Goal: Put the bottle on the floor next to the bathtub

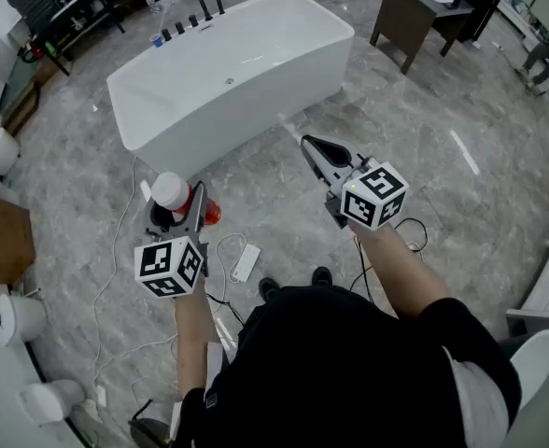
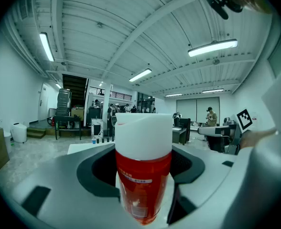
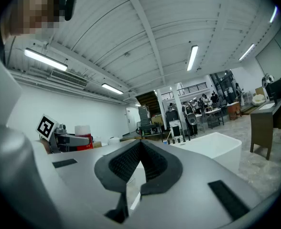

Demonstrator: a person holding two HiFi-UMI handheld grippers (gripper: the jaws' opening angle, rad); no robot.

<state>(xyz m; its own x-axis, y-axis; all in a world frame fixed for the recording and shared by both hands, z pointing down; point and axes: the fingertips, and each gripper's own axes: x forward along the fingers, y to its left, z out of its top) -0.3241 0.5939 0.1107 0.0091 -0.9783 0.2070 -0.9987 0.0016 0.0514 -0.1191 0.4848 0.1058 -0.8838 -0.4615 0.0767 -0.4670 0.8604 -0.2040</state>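
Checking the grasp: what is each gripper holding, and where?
Left gripper holds the bottle by its red body, below the cap; right gripper empty.

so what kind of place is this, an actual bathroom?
Probably not: it looks like a big open lab or workshop hall. A freestanding bathtub stands on a wide stone-look floor near a desk, under strip lights on a bare ceiling.

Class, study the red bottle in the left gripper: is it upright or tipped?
Upright. In the left gripper view the bottle stands vertical, white cap on top, clamped in the left gripper.
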